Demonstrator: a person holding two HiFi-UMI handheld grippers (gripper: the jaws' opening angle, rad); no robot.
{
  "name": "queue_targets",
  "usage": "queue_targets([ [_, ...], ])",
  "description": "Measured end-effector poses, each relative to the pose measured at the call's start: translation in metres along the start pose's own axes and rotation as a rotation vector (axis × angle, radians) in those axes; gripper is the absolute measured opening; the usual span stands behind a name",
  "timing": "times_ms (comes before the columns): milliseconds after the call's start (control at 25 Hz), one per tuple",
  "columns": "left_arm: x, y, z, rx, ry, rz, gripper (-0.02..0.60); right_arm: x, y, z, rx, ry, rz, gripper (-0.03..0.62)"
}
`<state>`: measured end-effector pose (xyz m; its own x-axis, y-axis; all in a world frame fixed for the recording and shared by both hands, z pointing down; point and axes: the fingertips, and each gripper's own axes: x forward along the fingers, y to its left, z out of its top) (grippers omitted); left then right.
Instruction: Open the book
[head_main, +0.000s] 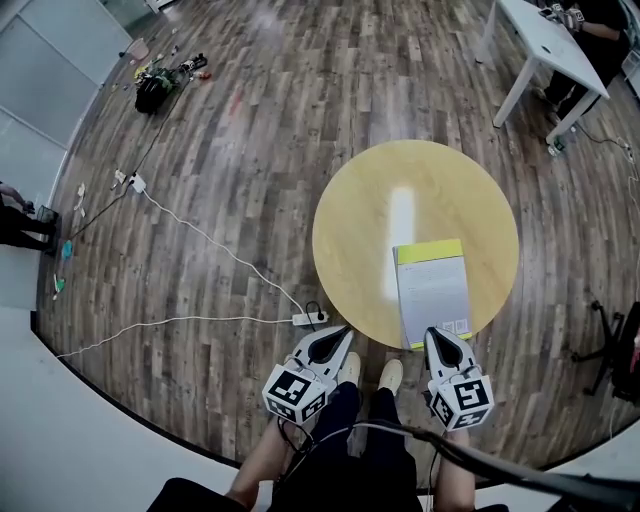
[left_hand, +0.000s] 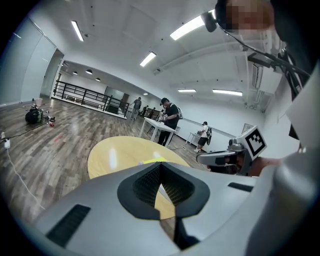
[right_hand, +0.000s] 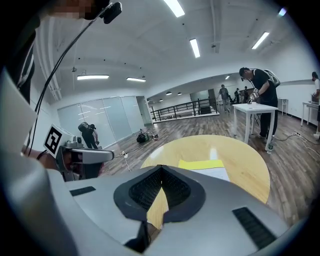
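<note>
A closed book with a white cover and a yellow band along its far edge lies on the near right part of a round yellow table. My left gripper is shut and empty, at the table's near edge, left of the book. The right gripper is shut and empty too, its tips over the book's near edge. In the right gripper view the book shows just beyond the closed jaws. The left gripper view has the table ahead of closed jaws.
A power strip with white cables lies on the wood floor left of the table. A white desk with a person at it stands far right. A bag and clutter lie far left. A chair base stands right.
</note>
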<state>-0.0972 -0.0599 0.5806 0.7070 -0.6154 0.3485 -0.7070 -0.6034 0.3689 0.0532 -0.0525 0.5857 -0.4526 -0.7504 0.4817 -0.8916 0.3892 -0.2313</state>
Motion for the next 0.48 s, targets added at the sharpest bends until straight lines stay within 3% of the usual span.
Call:
queue_targets([
  [480,-0.004,-0.007,0.0,-0.011,-0.011,-0.006,-0.005,0.04,-0.014,-0.033,0.014,0.121,-0.013,0.003],
])
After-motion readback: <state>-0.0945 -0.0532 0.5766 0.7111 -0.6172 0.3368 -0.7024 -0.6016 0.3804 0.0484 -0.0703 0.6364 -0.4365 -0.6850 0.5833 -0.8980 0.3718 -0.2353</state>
